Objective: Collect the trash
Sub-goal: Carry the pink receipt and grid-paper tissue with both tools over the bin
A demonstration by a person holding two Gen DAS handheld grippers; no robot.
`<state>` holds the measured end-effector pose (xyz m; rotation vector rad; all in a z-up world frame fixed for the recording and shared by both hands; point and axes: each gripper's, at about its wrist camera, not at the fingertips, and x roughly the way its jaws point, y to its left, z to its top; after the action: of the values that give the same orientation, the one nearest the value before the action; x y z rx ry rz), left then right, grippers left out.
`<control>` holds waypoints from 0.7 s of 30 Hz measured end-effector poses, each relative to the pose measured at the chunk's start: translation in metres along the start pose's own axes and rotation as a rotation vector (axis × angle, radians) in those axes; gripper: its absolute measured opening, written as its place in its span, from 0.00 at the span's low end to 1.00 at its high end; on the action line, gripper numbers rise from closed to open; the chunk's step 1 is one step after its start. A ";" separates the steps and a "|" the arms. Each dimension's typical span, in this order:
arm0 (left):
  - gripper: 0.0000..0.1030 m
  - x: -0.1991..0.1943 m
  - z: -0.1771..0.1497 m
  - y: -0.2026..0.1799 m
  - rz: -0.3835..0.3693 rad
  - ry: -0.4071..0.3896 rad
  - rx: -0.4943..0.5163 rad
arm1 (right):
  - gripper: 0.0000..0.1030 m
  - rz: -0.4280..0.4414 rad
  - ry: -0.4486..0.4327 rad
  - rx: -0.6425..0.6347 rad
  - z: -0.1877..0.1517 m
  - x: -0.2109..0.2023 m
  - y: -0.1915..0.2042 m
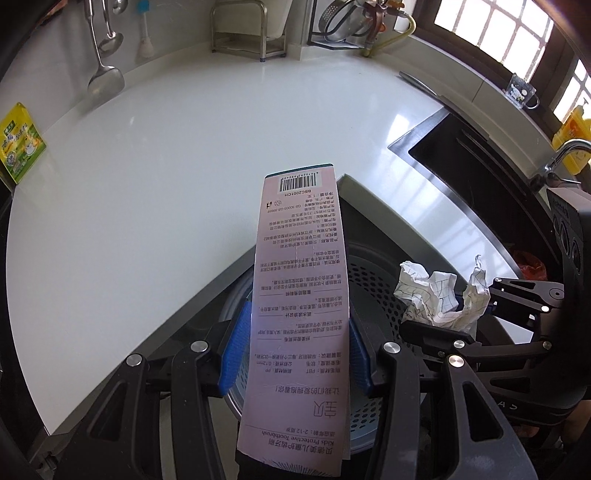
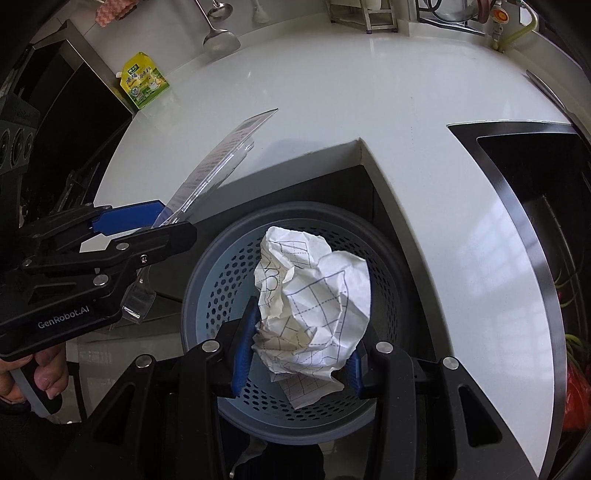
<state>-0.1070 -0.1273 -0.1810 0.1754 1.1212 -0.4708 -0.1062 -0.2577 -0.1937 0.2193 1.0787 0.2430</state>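
My left gripper [image 1: 295, 350] is shut on a long pink toothbrush package [image 1: 299, 295] with printed text and a barcode, held over the rim of a grey perforated trash basket [image 1: 373, 273]. The package and left gripper also show in the right wrist view [image 2: 221, 147], at the left [image 2: 162, 221]. My right gripper [image 2: 299, 354] is shut on a crumpled ball of grid paper [image 2: 314, 295], held right above the basket [image 2: 207, 288]. In the left wrist view the paper ball [image 1: 443, 295] and right gripper [image 1: 454, 325] are at the right.
The basket sits below a notch in the white countertop [image 1: 184, 166]. A green-yellow drink carton [image 1: 20, 144] lies at the counter's left, also in the right wrist view [image 2: 144, 81]. A black sink [image 1: 480, 155] is at the right, a metal rack [image 1: 240, 29] at the back.
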 end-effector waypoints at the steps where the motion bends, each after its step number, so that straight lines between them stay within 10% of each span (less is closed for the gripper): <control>1: 0.45 0.001 -0.002 -0.001 -0.001 0.004 0.001 | 0.38 -0.001 0.003 -0.002 -0.002 0.000 0.000; 21: 0.45 0.032 -0.028 -0.014 -0.016 0.113 0.008 | 0.39 -0.008 0.086 -0.010 -0.023 0.014 -0.010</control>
<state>-0.1253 -0.1377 -0.2206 0.2018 1.2323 -0.4843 -0.1192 -0.2613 -0.2188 0.1973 1.1631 0.2522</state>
